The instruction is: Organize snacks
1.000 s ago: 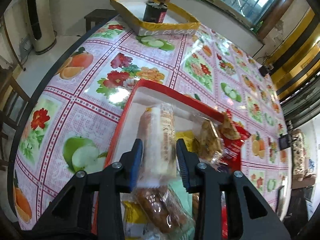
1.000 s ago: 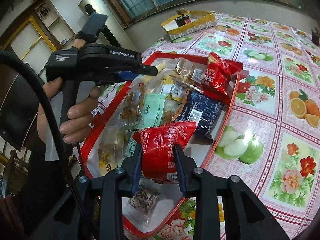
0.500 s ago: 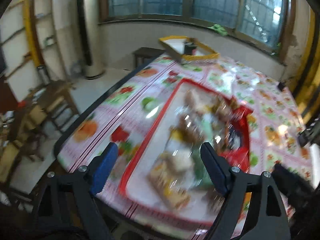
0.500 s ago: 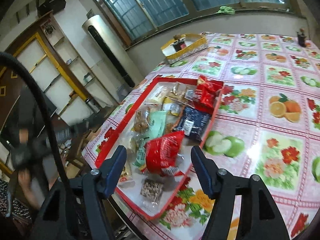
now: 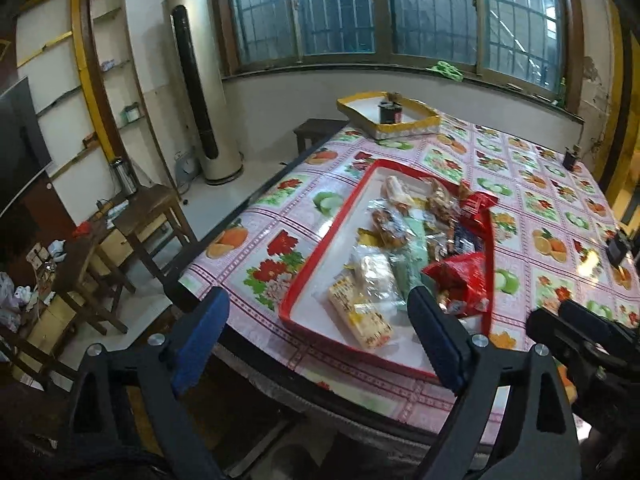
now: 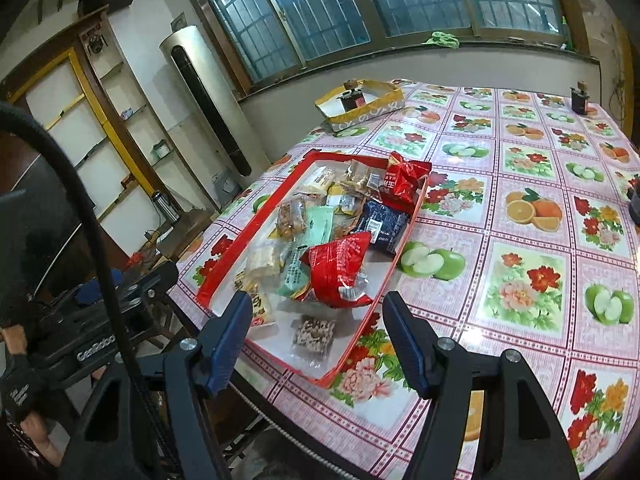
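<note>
Above the near edge of the tabletop (image 6: 520, 216), I hold my left tongs (image 5: 316, 328) and right tongs (image 6: 316, 340) spread wide, gripping nothing. Snacks (image 6: 320, 232) lie heaped in the red tray (image 6: 248, 236). Reaching in blind, I could snag the red bag (image 6: 336, 268) and spill its neighbours over the rim.

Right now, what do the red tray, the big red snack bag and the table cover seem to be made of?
Red tray: probably thin card or plastic; the walls look thin and flat.
Big red snack bag: glossy plastic film, crinkled and shiny.
Table cover: likely vinyl oilcloth; a printed fruit pattern with glare spots.
</note>
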`<state>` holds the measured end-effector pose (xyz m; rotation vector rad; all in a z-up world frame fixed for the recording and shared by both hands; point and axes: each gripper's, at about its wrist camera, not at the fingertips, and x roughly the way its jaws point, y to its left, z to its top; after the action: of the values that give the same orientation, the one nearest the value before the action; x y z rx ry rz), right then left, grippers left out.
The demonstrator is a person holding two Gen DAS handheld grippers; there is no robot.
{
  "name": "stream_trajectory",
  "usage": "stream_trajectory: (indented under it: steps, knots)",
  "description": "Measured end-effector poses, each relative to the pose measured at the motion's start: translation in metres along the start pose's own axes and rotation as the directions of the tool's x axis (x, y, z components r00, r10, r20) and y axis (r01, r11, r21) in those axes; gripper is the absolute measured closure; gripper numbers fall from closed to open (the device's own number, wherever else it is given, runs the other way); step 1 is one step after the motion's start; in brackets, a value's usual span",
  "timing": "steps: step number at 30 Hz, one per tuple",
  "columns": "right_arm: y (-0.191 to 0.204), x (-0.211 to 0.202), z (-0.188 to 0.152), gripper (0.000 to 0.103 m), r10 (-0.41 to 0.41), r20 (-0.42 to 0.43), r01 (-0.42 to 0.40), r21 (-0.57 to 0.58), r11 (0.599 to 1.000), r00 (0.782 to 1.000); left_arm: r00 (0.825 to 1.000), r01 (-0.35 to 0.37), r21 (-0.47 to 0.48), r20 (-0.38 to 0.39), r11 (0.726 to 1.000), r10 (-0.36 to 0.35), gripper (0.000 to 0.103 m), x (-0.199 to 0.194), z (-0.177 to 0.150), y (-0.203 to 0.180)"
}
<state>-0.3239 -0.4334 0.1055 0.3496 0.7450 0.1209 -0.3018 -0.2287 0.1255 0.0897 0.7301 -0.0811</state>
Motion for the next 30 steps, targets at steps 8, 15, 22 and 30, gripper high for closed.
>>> stream_trajectory:
  steps: [8,15,22,30]
  knots:
    - [0.003,0.001,-0.005,0.035,0.011,-0.018,-0.010,0.018,1.000,1.000,0.999,-0.049,0.023,-0.006,0.999,0.049,0.008,-0.009,-0.006,-0.001]
    - [0.009,0.003,-0.008,0.035,0.005,-0.032,-0.005,-0.001,1.000,0.999,0.997,-0.071,0.007,-0.017,0.997,0.072,0.006,-0.008,-0.009,0.003]
    - [0.015,0.002,-0.008,0.035,0.013,-0.022,-0.013,-0.023,1.000,1.000,0.997,-0.076,-0.008,-0.021,0.997,0.076,0.006,-0.005,-0.009,0.006]
    - [0.015,0.006,-0.008,0.035,0.013,-0.031,-0.014,-0.015,1.000,0.999,0.997,-0.080,-0.018,-0.021,0.997,0.079,0.005,-0.003,-0.009,0.009]
